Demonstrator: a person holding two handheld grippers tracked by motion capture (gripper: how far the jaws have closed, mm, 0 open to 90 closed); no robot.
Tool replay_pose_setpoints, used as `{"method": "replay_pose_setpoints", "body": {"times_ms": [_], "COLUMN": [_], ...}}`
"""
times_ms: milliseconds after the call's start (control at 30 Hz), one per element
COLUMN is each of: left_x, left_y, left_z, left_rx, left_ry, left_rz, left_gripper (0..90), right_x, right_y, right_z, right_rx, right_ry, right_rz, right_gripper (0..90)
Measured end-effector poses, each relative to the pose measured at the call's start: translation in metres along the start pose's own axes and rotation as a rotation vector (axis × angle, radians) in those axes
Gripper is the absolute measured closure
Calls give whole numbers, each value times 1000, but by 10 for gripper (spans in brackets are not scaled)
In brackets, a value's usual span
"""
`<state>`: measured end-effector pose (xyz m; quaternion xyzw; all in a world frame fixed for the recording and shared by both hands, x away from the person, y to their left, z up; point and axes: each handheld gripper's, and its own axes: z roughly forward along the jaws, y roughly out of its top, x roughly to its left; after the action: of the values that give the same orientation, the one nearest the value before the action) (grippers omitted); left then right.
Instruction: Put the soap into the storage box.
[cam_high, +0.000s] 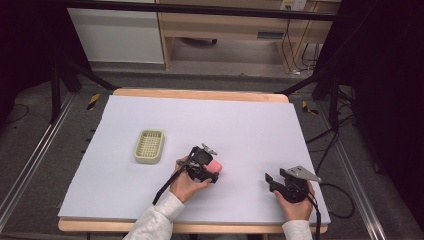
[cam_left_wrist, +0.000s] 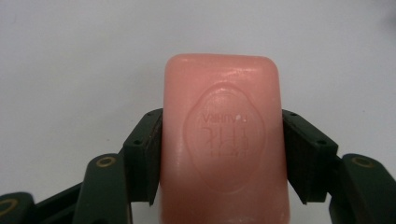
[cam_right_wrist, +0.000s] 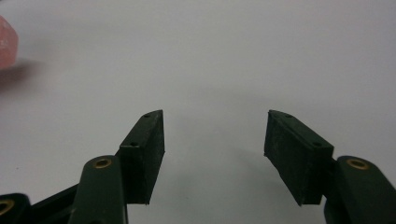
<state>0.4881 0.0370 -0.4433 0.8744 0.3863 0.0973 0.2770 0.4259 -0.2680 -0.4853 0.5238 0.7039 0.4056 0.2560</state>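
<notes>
White foam sheet (cam_high: 240, 125) over wooden table | slotted soap dish (cam_high: 149, 146) at left, apart from the grippers | left gripper (cam_left_wrist: 222, 140) clenched on pink soap bar (cam_left_wrist: 223, 140), embossed oval stamp, lettering unreadable | right gripper (cam_right_wrist: 215, 140) gaping, grasping nothing, over bare sheet.

One overhead camera, two riding the grippers

The high view looks forward and down over the whole table (cam_high: 200, 120); each gripper view skims close along its own jaws over the near half, both catching the pink soap (cam_left_wrist: 224, 140).
</notes>
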Motion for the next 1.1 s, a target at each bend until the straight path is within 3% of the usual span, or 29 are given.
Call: {"method": "replay_pose_setpoints", "body": {"times_ms": [233, 500, 867, 1100], "left_x": [9, 26, 52, 66], "left_y": [-8, -21, -41, -43], "left_z": [-13, -31, -49, -63], "left_rx": [-6, -25, -47, -81], "left_ry": [4, 15, 39, 48], "left_rz": [8, -10, -69, -108], "left_gripper": [372, 373, 373, 373], "right_x": [0, 0, 0, 0], "right_y": [0, 0, 0, 0], "right_z": [0, 0, 0, 0], "right_rx": [-2, 0, 0, -5], "right_ry": [-2, -3, -6, -7], "right_rz": [0, 0, -3, -6], "right_gripper": [382, 379, 379, 378]}}
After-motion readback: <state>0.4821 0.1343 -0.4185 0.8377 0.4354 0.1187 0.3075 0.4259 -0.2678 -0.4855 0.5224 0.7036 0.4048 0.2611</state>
